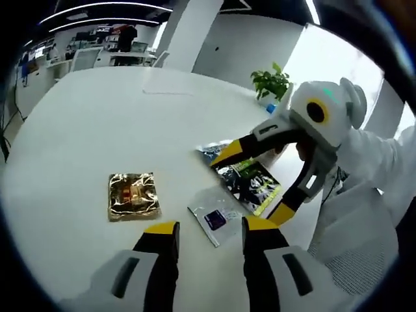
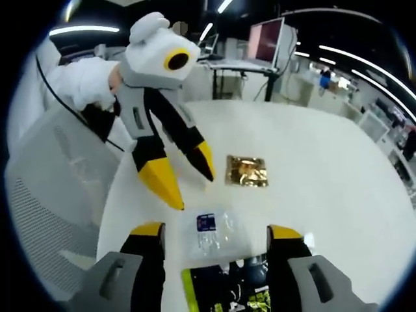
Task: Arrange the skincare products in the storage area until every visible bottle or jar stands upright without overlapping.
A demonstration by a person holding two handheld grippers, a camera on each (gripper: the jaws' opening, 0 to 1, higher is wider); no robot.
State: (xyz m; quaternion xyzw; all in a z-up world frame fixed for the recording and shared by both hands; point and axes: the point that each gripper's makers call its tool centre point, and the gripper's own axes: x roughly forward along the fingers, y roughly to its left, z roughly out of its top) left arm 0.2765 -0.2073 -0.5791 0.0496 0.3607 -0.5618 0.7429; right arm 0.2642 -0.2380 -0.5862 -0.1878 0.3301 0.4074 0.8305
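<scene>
1. Three flat packets lay on the white surface (image 1: 78,130): a gold foil sachet (image 1: 133,195), clear sachet (image 1: 215,217) and dark printed pouch (image 1: 250,181)
2. Both claws, left (image 1: 209,237) and right (image 2: 214,237), gaped wide and empty; thin, slippery sachets probably needed edge pinches

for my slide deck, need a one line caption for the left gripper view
Open left gripper over a white table bearing a gold sachet, clear sachet and dark packet, right gripper above.

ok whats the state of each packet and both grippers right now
gold foil packet: lying flat on the white table, apart from the others
clear sachet: lying flat beside the dark packet
dark printed packet: lying flat under the right gripper's jaws
left gripper: open, holding nothing
right gripper: open, holding nothing, over the clear sachet and dark packet
</scene>
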